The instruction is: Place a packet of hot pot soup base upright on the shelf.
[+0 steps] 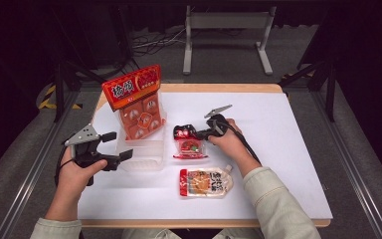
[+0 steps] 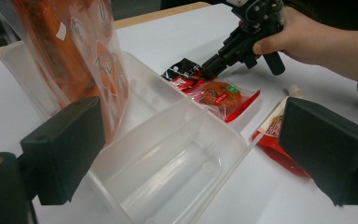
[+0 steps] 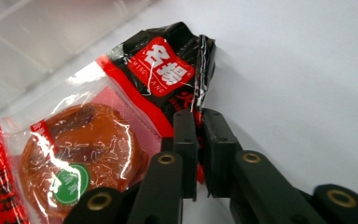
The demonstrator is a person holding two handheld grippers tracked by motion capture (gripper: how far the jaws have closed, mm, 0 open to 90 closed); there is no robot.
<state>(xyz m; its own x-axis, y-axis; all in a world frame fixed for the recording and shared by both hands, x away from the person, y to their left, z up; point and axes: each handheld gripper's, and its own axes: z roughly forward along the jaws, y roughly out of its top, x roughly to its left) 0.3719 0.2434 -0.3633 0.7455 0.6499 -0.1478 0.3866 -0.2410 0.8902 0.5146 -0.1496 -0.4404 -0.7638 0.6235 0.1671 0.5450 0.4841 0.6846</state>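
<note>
The right gripper (image 1: 188,133) lies nearly level over the middle of the white table (image 1: 288,164), pointing left, with the right hand (image 1: 229,138) wrapped round its grip and the sleeved forearm running back toward the near right edge. Its 2 jaws are pressed together on the black top edge of the small snack packet (image 3: 98,140) (red and black wrapper, a round brown piece showing through the clear part). The packet lies flat on the table, just right of the clear plastic bin (image 1: 146,154).

The left gripper (image 1: 113,148) is held at the near left, pointing right toward the bin, jaws spread wide with nothing between them; in its own view the bin's near corner sits between the 2 black pads. The left hand (image 1: 77,172) grips it from below, wrist straight.

A tall orange bag (image 1: 137,102) stands upright in the far end of the bin. A flat pouch (image 1: 206,182) lies nearer, apart from the packet.
</note>
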